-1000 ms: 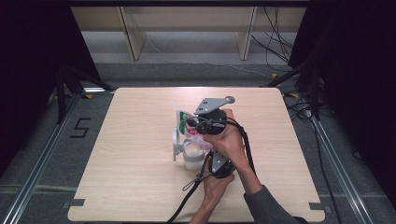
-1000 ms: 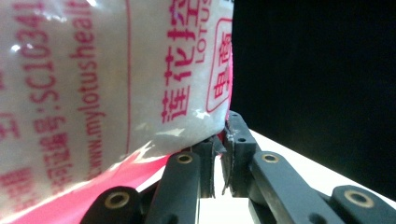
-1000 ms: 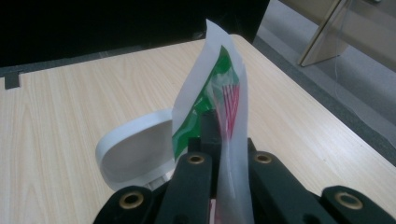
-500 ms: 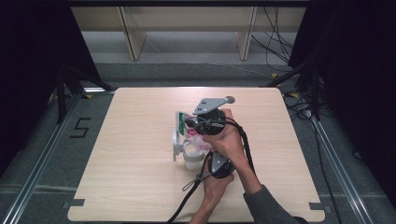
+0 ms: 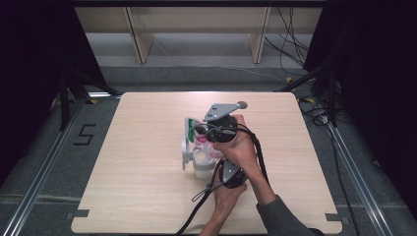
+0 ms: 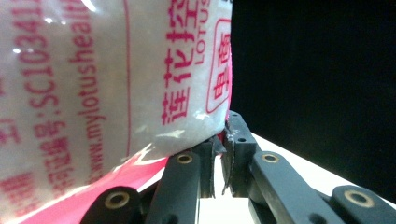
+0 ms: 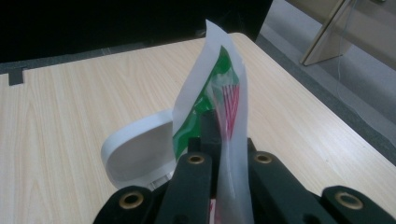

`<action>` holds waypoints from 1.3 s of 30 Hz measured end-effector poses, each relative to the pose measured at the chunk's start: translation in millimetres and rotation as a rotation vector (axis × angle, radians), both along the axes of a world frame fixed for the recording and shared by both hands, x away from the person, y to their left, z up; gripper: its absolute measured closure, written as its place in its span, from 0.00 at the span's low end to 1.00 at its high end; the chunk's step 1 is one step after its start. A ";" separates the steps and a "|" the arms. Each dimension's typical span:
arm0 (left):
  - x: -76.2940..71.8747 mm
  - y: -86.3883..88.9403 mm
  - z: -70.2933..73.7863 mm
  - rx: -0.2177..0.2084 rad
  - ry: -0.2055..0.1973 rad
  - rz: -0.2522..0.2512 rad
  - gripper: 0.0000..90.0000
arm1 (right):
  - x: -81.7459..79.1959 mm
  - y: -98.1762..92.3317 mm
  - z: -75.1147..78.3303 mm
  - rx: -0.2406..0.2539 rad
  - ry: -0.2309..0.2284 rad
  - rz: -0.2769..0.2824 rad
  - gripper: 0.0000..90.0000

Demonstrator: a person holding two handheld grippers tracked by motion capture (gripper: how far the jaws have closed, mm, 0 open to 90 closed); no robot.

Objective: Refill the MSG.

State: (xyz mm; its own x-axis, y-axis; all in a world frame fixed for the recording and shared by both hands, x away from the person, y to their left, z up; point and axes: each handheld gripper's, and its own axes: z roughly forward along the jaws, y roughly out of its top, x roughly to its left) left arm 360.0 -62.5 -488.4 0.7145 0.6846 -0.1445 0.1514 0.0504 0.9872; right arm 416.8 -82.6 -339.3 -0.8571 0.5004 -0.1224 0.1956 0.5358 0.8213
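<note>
Nothing has moved: both the left gripper (image 6: 219, 154) and right gripper (image 7: 224, 140) still pinch the sugar bag (image 5: 196, 132) over the white jar (image 5: 201, 164), ready to pour.

One bag (image 5: 193, 129), printed in green, red and white, is pinched between both tools. One white jar (image 5: 200, 165) sits just under them, with one hinged lid (image 7: 135, 151) open beside the right tool (image 7: 219, 140). Two tools, one tabletop (image 5: 137, 147).
</note>
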 end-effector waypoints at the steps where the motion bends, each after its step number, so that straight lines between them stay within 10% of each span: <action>1: -0.2 -0.1 0.0 0.000 0.000 -0.001 0.93 | 0.5 -0.2 0.1 -0.002 -0.007 0.006 1.00; 39: -4.9 4.3 -1.6 0.064 -0.026 0.038 0.93 | -0.8 -16.0 8.0 0.084 -0.031 0.018 1.00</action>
